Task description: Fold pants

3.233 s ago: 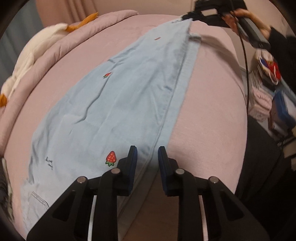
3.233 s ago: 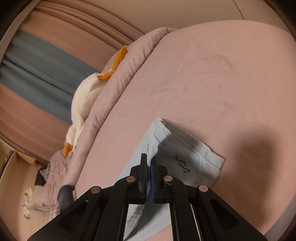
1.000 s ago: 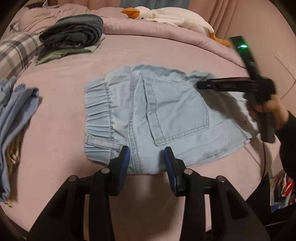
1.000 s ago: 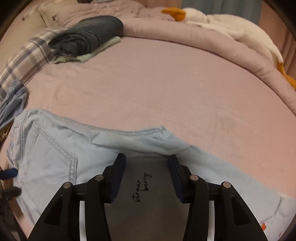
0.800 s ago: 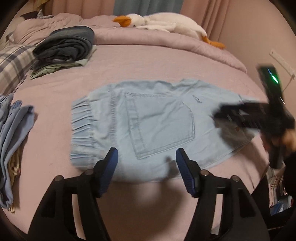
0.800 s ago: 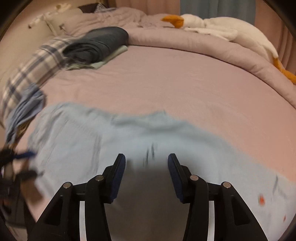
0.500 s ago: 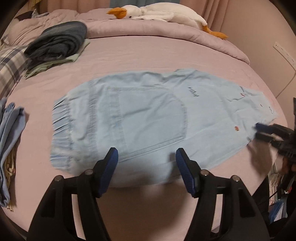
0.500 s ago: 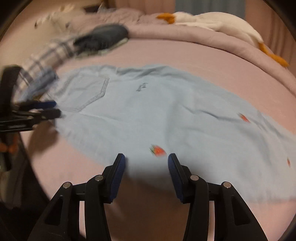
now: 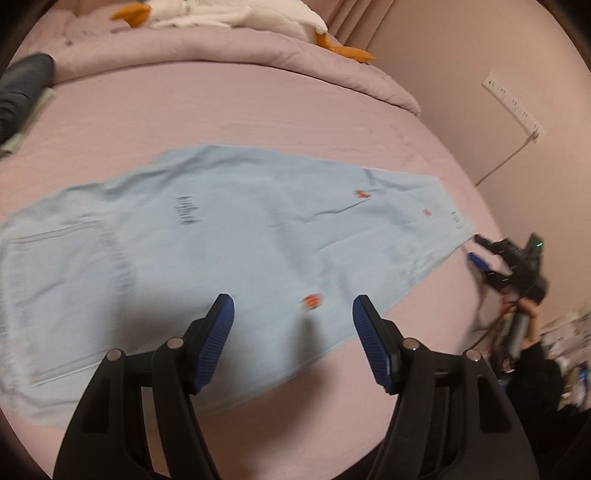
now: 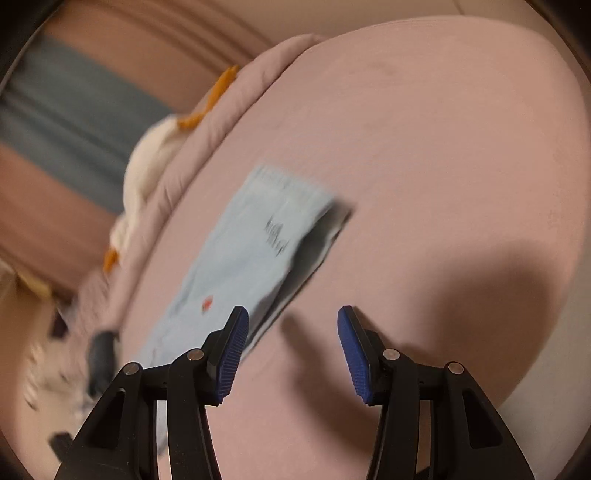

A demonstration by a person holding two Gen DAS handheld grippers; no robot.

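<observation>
1. The left wrist view looks forward and down from above the near edge of the bed (image 9: 258,110), over the light-blue pants (image 9: 221,240), facing the goose plush (image 9: 236,14) and wall.
2. The right wrist view sits low by the pants' hem (image 10: 291,199), looking along the bed.
3. Both views show the pants, bed and plush.

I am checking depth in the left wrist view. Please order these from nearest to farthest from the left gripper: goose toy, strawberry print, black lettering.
1. Strawberry print, between the left gripper's fingers.
2. Black lettering on the pants, ahead, left.
3. Goose toy, far bed edge.
</observation>
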